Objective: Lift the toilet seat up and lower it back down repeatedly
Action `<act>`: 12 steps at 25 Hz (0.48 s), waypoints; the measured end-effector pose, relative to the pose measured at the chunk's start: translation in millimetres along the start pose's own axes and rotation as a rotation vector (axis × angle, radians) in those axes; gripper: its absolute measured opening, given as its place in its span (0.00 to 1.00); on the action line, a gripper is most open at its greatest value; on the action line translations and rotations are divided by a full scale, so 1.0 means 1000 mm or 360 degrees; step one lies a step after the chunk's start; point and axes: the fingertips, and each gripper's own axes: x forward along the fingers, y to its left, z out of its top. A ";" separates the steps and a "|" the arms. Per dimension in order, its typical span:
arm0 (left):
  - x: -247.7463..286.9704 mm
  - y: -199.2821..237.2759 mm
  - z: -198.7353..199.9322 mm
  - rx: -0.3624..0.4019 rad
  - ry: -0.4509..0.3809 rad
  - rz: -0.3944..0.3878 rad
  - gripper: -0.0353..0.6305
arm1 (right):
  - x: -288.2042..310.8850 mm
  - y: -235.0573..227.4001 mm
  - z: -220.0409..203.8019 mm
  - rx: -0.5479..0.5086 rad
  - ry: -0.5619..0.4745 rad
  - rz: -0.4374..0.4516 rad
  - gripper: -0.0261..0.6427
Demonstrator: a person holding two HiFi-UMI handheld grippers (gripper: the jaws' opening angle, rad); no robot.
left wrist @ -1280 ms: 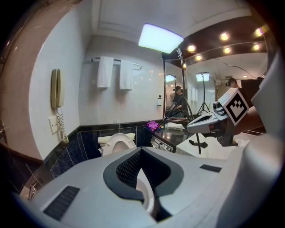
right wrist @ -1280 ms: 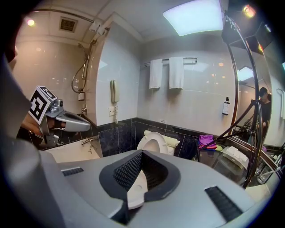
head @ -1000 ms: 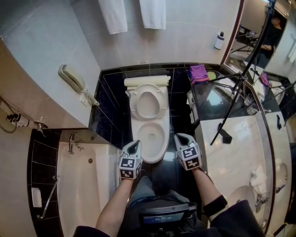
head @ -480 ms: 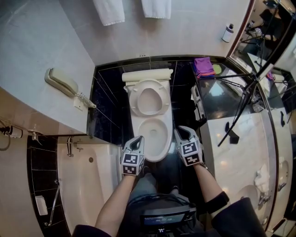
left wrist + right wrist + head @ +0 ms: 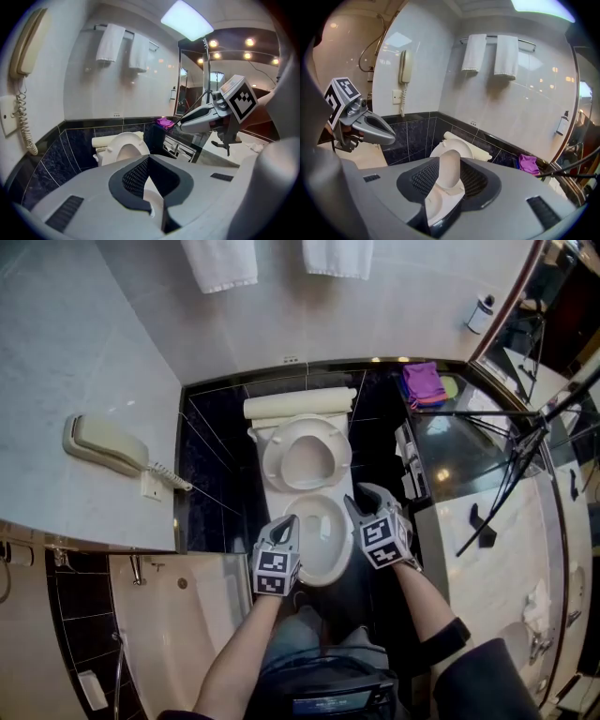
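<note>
Now the toilet seat [image 5: 306, 454] is seen lifted up. It is stood on end at the back of the toilet bowl [image 5: 328, 568], in the middle of the head view, and the bowl is left open below it. Both grippers are held low by the front half of the bowl, and the seat is not touched by either one.

The left gripper [image 5: 288, 519] is held at the bowl's left rim, just below the middle of the frame. In the left gripper view its fingers [image 5: 135, 180] are seen closed, with the tips brought together to a point. Nothing is held by them. The raised seat is seen past them, a little left of the middle.

The right gripper [image 5: 361, 497] is held at the bowl's right rim. Its fingers [image 5: 424, 178] have just been opening and are seen spread wide. In the right gripper view the white rim of the bowl is seen through the gap between them, but it is not pinched.

A wall phone [image 5: 105, 444] is hung at the left of the head view, and a bathtub [image 5: 178, 615] is seen at the lower left. Two white towels [image 5: 220, 263] are hung at the top. A purple cloth [image 5: 424, 382] is laid at the upper right, near the far end of the bench [image 5: 487, 577], where a black tripod [image 5: 482, 527] is stood.
</note>
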 end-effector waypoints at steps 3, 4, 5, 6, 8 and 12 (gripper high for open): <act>0.019 0.014 0.002 0.0003 -0.0004 -0.0023 0.04 | 0.028 -0.010 0.019 -0.0150 0.0021 -0.0016 0.28; 0.026 0.019 0.003 0.0002 -0.0006 -0.0026 0.04 | 0.039 -0.014 0.025 -0.0200 0.0027 -0.0021 0.28; 0.033 0.024 0.003 -0.0002 -0.0006 -0.0027 0.04 | 0.051 -0.019 0.030 -0.0248 0.0035 -0.0026 0.28; 0.041 0.028 0.003 -0.0003 -0.0002 -0.0025 0.04 | 0.062 -0.025 0.036 -0.0292 0.0044 -0.0030 0.28; 0.055 0.034 0.001 -0.0006 0.0014 -0.0022 0.04 | 0.083 -0.033 0.043 -0.0381 0.0066 -0.0021 0.28; 0.082 0.044 -0.005 -0.0036 0.0040 0.0012 0.04 | 0.132 -0.039 0.046 -0.0654 0.0110 0.0059 0.28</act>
